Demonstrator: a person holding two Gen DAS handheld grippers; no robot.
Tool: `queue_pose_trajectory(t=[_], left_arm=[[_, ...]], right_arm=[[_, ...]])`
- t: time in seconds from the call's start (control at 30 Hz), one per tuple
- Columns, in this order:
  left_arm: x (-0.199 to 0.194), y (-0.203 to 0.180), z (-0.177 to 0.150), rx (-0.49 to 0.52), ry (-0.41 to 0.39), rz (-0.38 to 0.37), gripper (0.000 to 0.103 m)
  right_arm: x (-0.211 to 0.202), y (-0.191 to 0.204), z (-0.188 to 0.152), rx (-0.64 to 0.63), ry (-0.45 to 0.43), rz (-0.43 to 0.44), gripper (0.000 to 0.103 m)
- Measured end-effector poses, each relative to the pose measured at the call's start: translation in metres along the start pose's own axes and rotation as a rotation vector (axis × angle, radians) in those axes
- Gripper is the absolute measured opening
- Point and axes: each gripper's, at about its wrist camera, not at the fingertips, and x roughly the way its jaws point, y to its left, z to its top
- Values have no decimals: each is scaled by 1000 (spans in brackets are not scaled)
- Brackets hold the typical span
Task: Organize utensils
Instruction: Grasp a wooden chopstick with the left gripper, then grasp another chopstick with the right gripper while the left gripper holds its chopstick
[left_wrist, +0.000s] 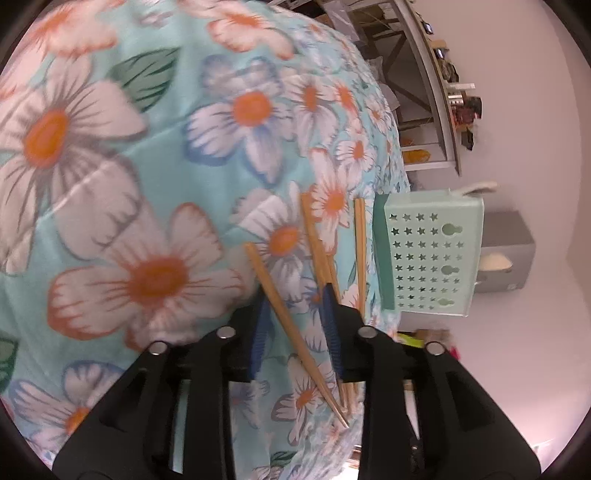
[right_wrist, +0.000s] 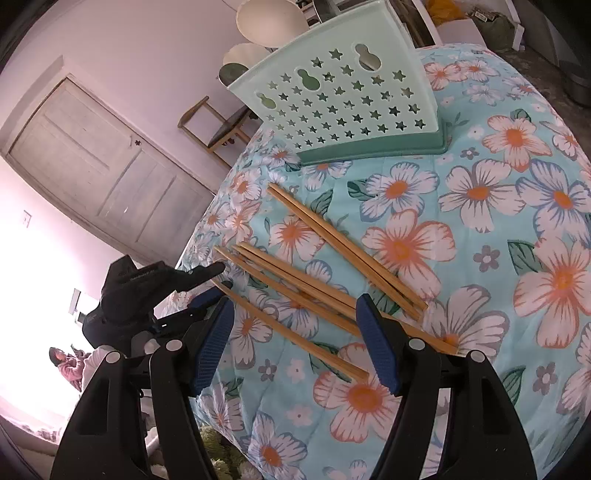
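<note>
Lying loose on the floral tabletop (right_wrist: 480, 229), the wooden chopsticks (right_wrist: 347, 251) were near the mint holder (right_wrist: 343, 107) at the far edge. The left gripper (left_wrist: 295, 328) had its jaws apart around one chopstick (left_wrist: 291, 325), not pressing it. The right gripper (right_wrist: 295, 339) hovered with jaws apart, empty.

No text, label, brand or number can be read in either view. The black glove (right_wrist: 147, 284) at the left edge of the flowered tablecloth (right_wrist: 461, 369) carries a short line of pale lettering across its back, but it is too small and blurred to make out.
</note>
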Motion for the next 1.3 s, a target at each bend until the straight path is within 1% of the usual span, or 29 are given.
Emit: queue_pose_trajectory(t=[0.03,0.07,0.1,0.2,0.23,0.27,0.33,0.37,0.47,0.57,0.73,0.77,0.87,0.9,0.97,1.13,1.23,1.3], left_arm=[[0,-6,-2,31,-8,15,38],[1,-10,-4,64,-15,38,39],[2,-17,-7,106,-26,69,39],[2,-24,-12,198,-49,114,39],[2,-27,-15,242,-60,133,38],[1,-27,-17,260,-65,142,36],[0,-27,-19,297,-77,169,24],[-1,-24,-18,312,-81,179,20],[-10,-15,-16,322,-84,157,18],[-22,-11,-16,353,-106,155,18],[-41,-4,-17,432,-148,156,19],[-46,-3,-18,459,-158,161,19],[-56,2,-21,530,-175,168,21],[-57,3,-21,545,-177,167,22],[-58,5,-22,575,-173,159,23],[-57,9,-19,611,-148,129,25],[-54,10,-20,633,-137,117,27],[-53,10,-22,667,-134,114,28]], right_arm=[[-1,0,0,-1,-3,-2,67],[-3,0,0,-3,-9,-6,67],[-4,0,0,-4,-12,-9,67],[-11,-1,-1,-3,-28,-19,67],[-13,0,-2,-4,-33,-22,67],[-16,0,-2,-5,-39,-25,67],[-20,0,-3,-7,-48,-30,67],[-22,1,-3,-9,-54,-33,67],[-26,4,-4,-21,-67,-43,67],[-28,11,-2,-49,-78,-55,67],[-24,34,6,-170,-90,-102,67],[-22,39,8,-202,-92,-114,65],[-9,53,15,-284,-89,-125,48],[-4,58,18,-307,-81,-120,44],[13,72,23,-373,-49,-109,40],[65,112,27,-554,52,-82,38],[96,130,28,-640,118,-81,32],[116,139,28,-686,161,-90,24]])
